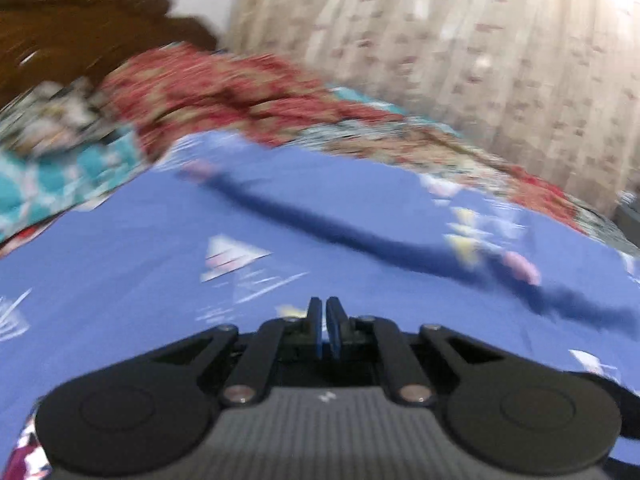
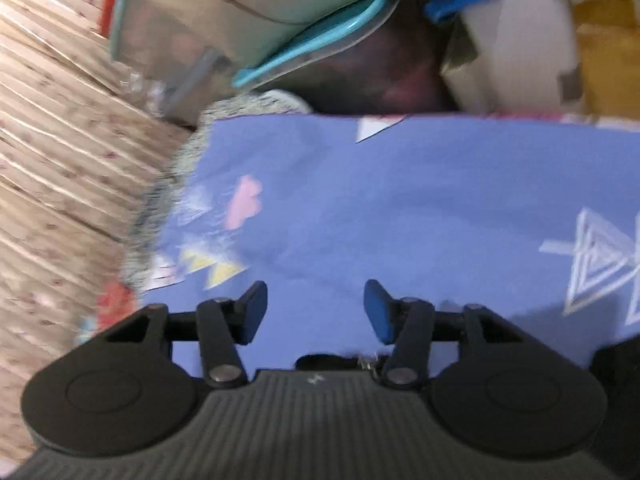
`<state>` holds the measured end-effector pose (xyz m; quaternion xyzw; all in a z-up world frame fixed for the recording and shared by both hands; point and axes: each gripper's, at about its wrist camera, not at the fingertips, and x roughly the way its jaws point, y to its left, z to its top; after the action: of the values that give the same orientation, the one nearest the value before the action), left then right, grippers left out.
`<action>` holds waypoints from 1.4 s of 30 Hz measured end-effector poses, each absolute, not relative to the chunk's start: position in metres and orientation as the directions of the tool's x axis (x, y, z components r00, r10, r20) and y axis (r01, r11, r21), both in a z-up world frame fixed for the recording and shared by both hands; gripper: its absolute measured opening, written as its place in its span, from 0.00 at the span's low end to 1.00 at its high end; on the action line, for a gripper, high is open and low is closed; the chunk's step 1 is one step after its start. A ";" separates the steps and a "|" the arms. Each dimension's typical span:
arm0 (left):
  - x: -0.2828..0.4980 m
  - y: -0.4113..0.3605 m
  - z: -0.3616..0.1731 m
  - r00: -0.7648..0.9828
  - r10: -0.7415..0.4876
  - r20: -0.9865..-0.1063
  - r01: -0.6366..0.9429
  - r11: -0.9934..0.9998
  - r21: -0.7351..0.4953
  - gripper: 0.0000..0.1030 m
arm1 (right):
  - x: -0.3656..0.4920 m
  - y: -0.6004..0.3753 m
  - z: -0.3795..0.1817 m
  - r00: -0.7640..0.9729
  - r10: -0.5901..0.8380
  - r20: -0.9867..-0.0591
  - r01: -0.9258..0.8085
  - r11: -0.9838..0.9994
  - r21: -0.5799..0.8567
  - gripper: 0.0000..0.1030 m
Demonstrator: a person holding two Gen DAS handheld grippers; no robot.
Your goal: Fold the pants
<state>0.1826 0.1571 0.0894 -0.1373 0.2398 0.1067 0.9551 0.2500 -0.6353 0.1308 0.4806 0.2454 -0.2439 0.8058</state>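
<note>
The left tool (image 1: pixel 324 312) is pinched narrow, its blue pads (image 1: pixel 335 332) almost meeting, and nothing shows between them. It hangs over a bed covered by a blue sheet (image 1: pixel 120 240) printed with pale triangles. Everything in its view is smeared by blur.

A dark band (image 1: pixel 360 236) runs slantwise across the sheet from the far left toward the right edge of the bed. It is too blurred to say whether it is cloth or a shadow. I cannot pick out the pants for certain in either view.

Along the far edge of the bed lies a red patterned blanket (image 1: pixel 220 88), with a teal cloth (image 1: pixel 60 176) at the left corner. A brown headboard (image 1: pixel 60 20) stands behind them. A beige curtain (image 1: pixel 480 60) hangs past the far right side.

The right tool (image 2: pixel 316 304) stands wide, with only bare sheet between its pads (image 2: pixel 378 308). It points at the bed's end. A grey fuzzy edge (image 2: pixel 180 168) sticks out from under the sheet at the left corner. Beyond the bed are a bin with a teal lid (image 2: pixel 320 56) and a white box (image 2: pixel 516 48).
</note>
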 end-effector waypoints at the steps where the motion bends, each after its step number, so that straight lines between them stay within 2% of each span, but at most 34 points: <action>1: 0.186 0.146 0.090 0.872 0.112 -0.476 -0.236 0.948 -0.211 0.06 | 0.251 -0.632 0.132 0.766 -0.150 -0.625 0.614 0.458 0.643 0.55; 4: 0.197 0.123 0.084 0.880 0.066 -0.471 -0.165 0.971 -0.172 0.07 | 0.239 -0.612 0.128 0.792 -0.070 -0.606 0.517 0.603 0.607 0.54; 7: 0.211 0.106 0.071 0.868 0.051 -0.493 -0.111 0.989 -0.094 0.17 | 0.227 -0.595 0.099 0.763 0.002 -0.646 0.485 0.658 0.576 0.56; 10: 0.219 0.091 0.063 0.859 0.037 -0.510 -0.078 0.995 -0.060 0.22 | 0.233 -0.588 0.062 0.724 0.097 -0.682 0.485 0.631 0.605 0.56; 15: 0.220 0.086 0.061 0.852 0.060 -0.520 -0.112 0.991 -0.069 0.26 | 0.256 -0.588 0.006 0.692 0.111 -0.713 0.594 0.473 0.651 0.57; 16: 0.221 0.088 0.061 0.849 0.068 -0.524 -0.123 0.990 -0.072 0.27 | 0.257 -0.586 -0.002 0.709 0.101 -0.698 0.599 0.437 0.671 0.54; 17: 0.222 0.090 0.062 0.847 0.073 -0.527 -0.131 0.989 -0.073 0.27 | 0.257 -0.585 -0.001 0.738 0.095 -0.668 0.580 0.417 0.700 0.26; 18: 0.222 0.092 0.063 0.847 0.077 -0.527 -0.136 0.988 -0.073 0.27 | 0.259 -0.583 0.002 0.752 0.127 -0.646 0.555 0.407 0.726 0.03; 20: 0.219 0.094 0.066 0.850 0.081 -0.520 -0.137 0.988 -0.071 0.28 | 0.251 -0.581 0.024 0.800 0.121 -0.588 0.510 0.381 0.771 0.05; 23: 0.215 0.097 0.070 0.859 0.083 -0.506 -0.139 0.988 -0.074 0.33 | 0.228 -0.579 0.087 0.889 0.092 -0.449 0.379 0.403 0.833 0.05; 28: 0.206 0.103 0.074 0.871 0.095 -0.482 -0.152 0.985 -0.082 0.33 | 0.194 -0.581 0.207 0.968 -0.008 -0.251 0.218 0.527 0.822 0.05; 30: 0.204 0.106 0.075 0.875 0.106 -0.473 -0.164 0.983 -0.084 0.33 | 0.194 -0.582 0.239 0.975 -0.047 -0.219 0.207 0.565 0.799 0.05; 33: 0.203 0.116 0.073 0.867 0.135 -0.479 -0.202 0.975 -0.091 0.34 | 0.217 -0.589 0.249 0.956 -0.075 -0.283 0.268 0.611 0.745 0.05; 36: 0.202 0.132 0.069 0.852 0.166 -0.497 -0.251 0.962 -0.109 0.36 | 0.275 -0.589 0.213 0.881 -0.119 -0.459 0.416 0.656 0.630 0.09; 37: 0.202 0.137 0.067 0.845 0.173 -0.507 -0.266 0.957 -0.116 0.40 | 0.285 -0.591 0.193 0.842 -0.139 -0.521 0.471 0.660 0.585 0.11; 39: 0.205 0.146 0.062 0.829 0.174 -0.532 -0.281 0.951 -0.127 0.45 | 0.300 -0.594 0.153 0.745 -0.189 -0.639 0.588 0.638 0.497 0.23; 41: 0.210 0.149 0.057 0.818 0.157 -0.553 -0.269 0.955 -0.127 0.56 | 0.294 -0.596 0.119 0.714 -0.217 -0.665 0.638 0.594 0.490 0.38; 42: 0.214 0.149 0.054 0.811 0.149 -0.565 -0.262 0.957 -0.125 0.61 | 0.289 -0.596 0.108 0.713 -0.215 -0.668 0.639 0.592 0.491 0.40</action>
<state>0.2142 0.1491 0.0536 -0.0989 0.2872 0.1086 0.9465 0.2893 -0.5964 0.1077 0.3745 0.2828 -0.2524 0.8462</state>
